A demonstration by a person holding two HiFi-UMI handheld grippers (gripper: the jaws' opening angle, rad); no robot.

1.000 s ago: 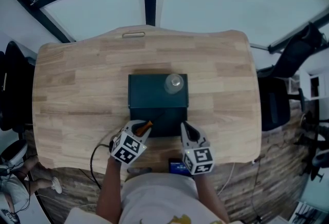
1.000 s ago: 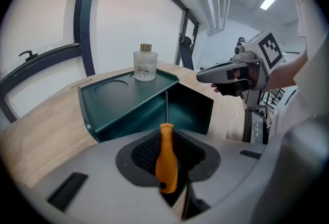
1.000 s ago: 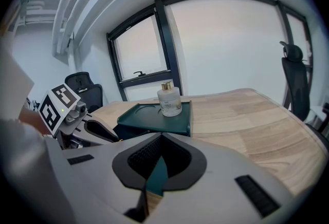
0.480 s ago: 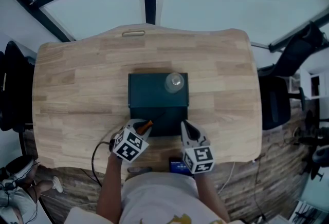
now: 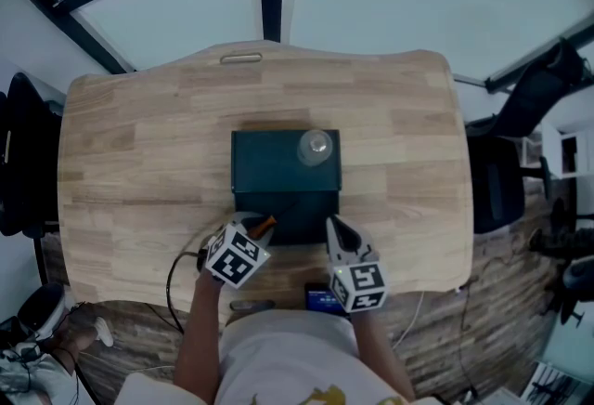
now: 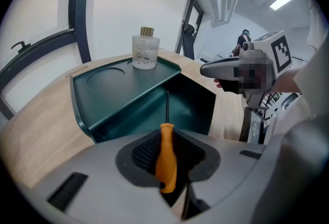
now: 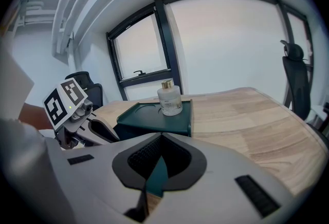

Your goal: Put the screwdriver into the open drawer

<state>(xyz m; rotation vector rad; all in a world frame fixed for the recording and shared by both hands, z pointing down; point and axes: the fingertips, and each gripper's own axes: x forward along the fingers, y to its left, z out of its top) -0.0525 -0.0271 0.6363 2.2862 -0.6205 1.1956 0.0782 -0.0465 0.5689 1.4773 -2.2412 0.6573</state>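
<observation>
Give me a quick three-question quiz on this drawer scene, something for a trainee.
1. True or false: the drawer stands open, and the screwdriver is not yet inside it.
2. The screwdriver is held by: A) the left tool, B) a bare hand, C) nothing, it lies on the table.
3. Fill in: the bottle stands on top of the ____.

Key: 1 true; 2 A; 3 cabinet.

Overhead head view; two low, close gripper views from either side of the shared drawer unit [image 6: 113,84]
</observation>
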